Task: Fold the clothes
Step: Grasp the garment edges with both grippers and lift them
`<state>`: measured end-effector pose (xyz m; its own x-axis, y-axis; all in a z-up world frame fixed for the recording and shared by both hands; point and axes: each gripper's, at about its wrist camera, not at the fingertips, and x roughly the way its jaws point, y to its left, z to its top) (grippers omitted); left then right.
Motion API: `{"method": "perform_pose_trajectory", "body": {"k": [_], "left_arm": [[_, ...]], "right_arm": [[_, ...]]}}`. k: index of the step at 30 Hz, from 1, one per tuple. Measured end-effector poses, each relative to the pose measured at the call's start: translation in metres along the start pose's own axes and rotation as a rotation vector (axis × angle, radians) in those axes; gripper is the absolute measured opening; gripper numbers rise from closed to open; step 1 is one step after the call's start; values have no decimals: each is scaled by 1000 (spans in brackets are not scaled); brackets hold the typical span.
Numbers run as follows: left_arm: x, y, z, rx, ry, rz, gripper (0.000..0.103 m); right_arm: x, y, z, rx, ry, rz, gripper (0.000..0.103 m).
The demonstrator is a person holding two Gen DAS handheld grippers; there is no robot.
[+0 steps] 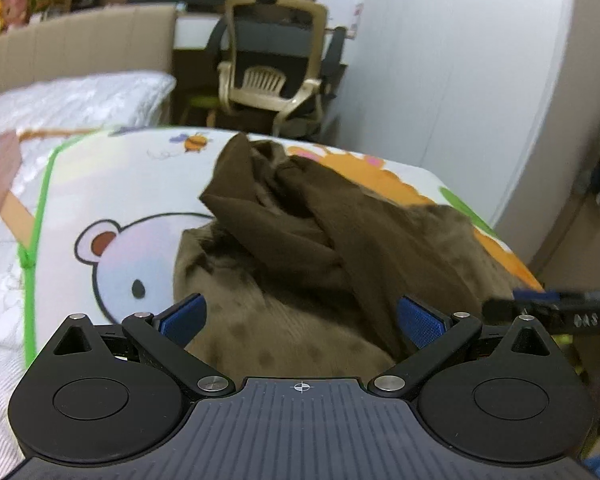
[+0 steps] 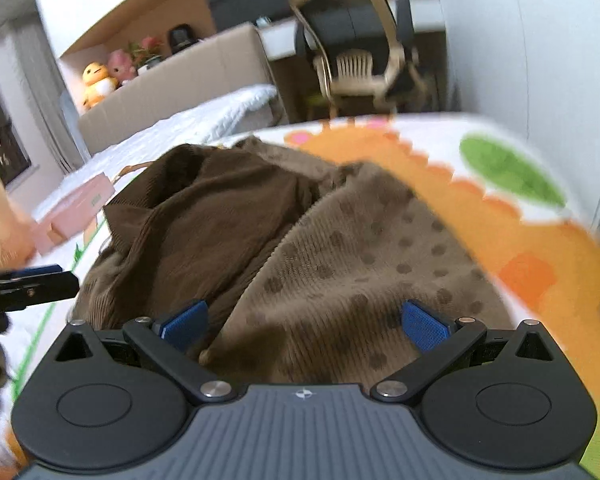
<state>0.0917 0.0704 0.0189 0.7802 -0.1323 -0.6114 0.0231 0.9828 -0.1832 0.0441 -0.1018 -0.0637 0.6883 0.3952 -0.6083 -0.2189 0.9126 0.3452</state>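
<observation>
The left gripper (image 1: 302,318) and the right gripper (image 2: 304,320) both hover with fingers spread wide and empty, just above the heap of brown clothes (image 1: 300,240). The heap lies crumpled on the cartoon-print mat (image 1: 112,184), a dark brown garment (image 2: 204,216) draped over a tan dotted one (image 2: 360,264).

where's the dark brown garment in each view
Left wrist view: the dark brown garment lies at centre, draped over the dotted tan garment.
Right wrist view: it sits left of centre, beside the dotted tan garment.
Shared landmark: the beige chair behind the bed.
</observation>
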Motion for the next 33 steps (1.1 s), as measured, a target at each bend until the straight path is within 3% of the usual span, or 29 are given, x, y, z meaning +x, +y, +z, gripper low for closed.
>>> {"method": "perform_pose_trajectory", "body": {"k": [3,10,16,18,21,24,26,28,31,33], "left_arm": [[26,18,7,-39,54,-19,103],[65,45,15,-84,139,-56,103],[65,60,9,-103,129,-97,103],[63,63,8,-104,139,-121,103],[63,70,12,-113,172,-157,103],[61,71,17,-119,168,-153,103],[54,71,18,-100,131,-134,103],[49,69,21,-59,100,-105,103],[46,66,24,4,67,-64,102],[55,67,26,19,81,-64,102]], "right_arm": [[18,-9,0,61,44,44,103],[18,-21,-5,142,19,104,103],[21,-21,11,113,91,126,103],[12,-19,22,54,42,128,103],[5,-3,42,-146,-101,20,103],[23,10,63,-349,-169,-108,102],[43,15,75,-439,-155,-140,86],[64,15,84,-469,-115,-137,77],[99,6,97,-416,-62,-140,70],[111,-1,96,-364,-34,-126,59]]}}
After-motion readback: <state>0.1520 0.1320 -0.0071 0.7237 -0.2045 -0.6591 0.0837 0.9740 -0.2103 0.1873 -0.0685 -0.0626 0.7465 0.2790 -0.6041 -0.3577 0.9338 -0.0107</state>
